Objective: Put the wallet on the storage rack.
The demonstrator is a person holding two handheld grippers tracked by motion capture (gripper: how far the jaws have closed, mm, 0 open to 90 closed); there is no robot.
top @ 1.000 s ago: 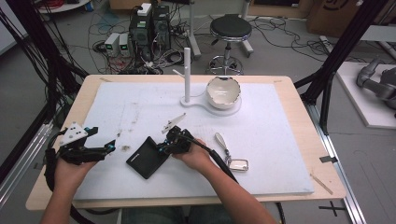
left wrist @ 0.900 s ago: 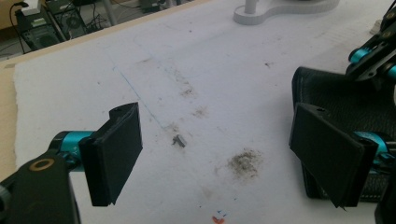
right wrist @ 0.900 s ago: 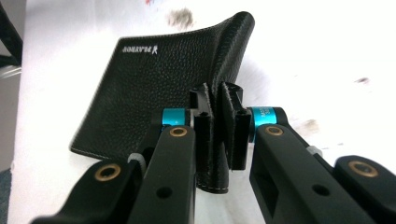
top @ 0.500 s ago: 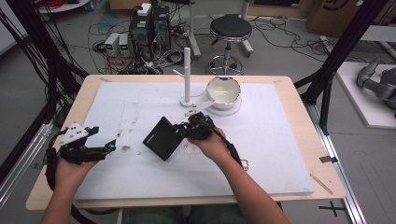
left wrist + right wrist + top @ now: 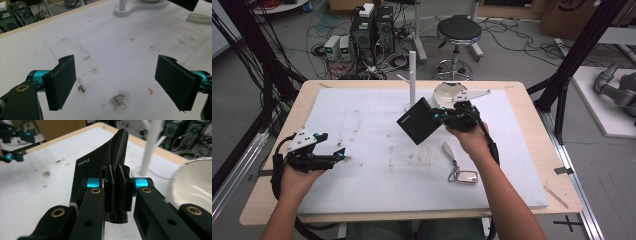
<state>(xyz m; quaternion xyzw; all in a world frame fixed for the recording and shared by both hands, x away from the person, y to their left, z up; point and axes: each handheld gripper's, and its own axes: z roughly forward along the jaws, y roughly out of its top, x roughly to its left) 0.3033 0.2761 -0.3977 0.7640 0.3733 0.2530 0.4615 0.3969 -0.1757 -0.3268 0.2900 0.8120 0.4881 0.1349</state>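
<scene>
The wallet (image 5: 105,167) is black and grained, with a short line of pale stamped lettering near one edge in the right gripper view; the letters are too small to read.

The right gripper (image 5: 443,116) is clamped on the wallet: in its own view the two black jaws press on a folded edge from either side, and the leather bunches into ridges between them. The rest of the wallet stretches away from the jaws, toward the far side of the table (image 5: 522,165) as that camera sees it. In the high view the wallet (image 5: 419,121) hangs off the gripper's left side, lifted above the white mat, just in front of the white post (image 5: 412,75) and left of the bowl (image 5: 451,93). It shows as a tilted square, one corner pointing down toward the mat and its flat face turned up and toward the person; no long axis can be told.

The left gripper (image 5: 339,155) rests near the mat's left edge, well apart from the wallet. Its jaws stand wide apart in its own view, with bare, smudged mat between them.

A key ring (image 5: 460,170) lies on the mat below the right hand.
</scene>
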